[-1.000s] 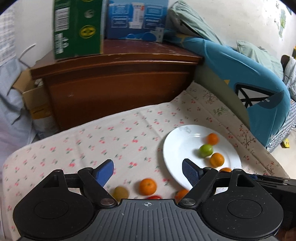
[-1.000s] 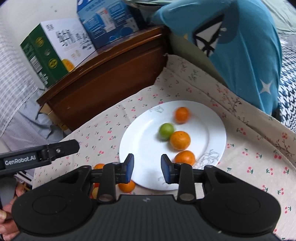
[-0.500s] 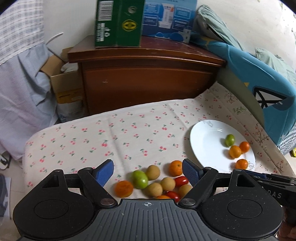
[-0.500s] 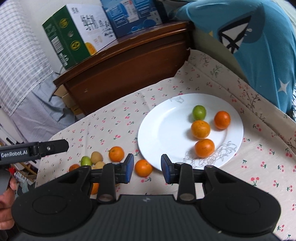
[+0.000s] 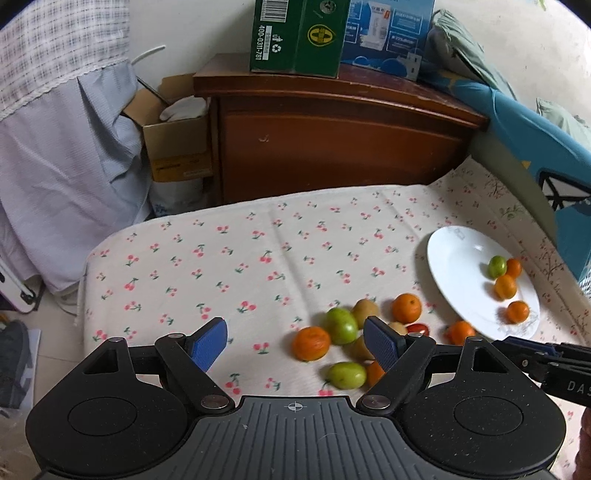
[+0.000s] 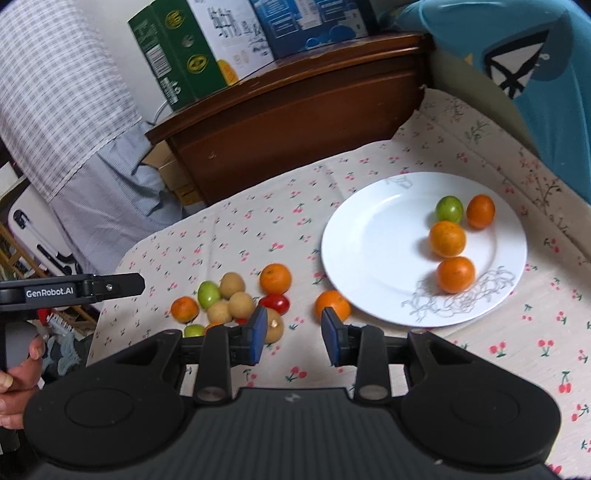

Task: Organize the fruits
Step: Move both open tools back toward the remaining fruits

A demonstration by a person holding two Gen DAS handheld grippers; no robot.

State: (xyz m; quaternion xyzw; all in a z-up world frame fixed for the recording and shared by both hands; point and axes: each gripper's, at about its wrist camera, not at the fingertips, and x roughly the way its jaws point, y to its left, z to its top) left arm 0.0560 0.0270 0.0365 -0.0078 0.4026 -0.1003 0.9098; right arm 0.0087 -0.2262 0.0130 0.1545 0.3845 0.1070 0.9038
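A white plate (image 6: 369,240) on the cherry-print cloth carries three oranges and a green fruit (image 6: 448,209). Left of it lies a loose heap of fruit (image 6: 236,299): oranges, green and brown ones, a red tomato (image 6: 275,302). One orange (image 6: 332,304) rests against the plate's near rim. My right gripper (image 6: 293,336) hovers just before that orange, its blue pads a narrow gap apart with nothing between them. My left gripper (image 5: 295,343) stands wide open above the heap's near left side, where an orange (image 5: 311,343) shows between its fingers, untouched. The plate (image 5: 454,266) sits at the right.
A dark wooden cabinet (image 5: 332,140) stands behind the table with a green box (image 5: 295,33) and a blue box (image 5: 384,33) on top. A blue cushion (image 6: 535,74) borders the right side. The cloth's left edge (image 5: 86,266) drops to a cluttered floor with a cardboard box (image 5: 173,144).
Both views have swung left and pulled back. The loose fruit heap has come into sight, and the plate has slid toward the right. Neither gripper's opening has changed.
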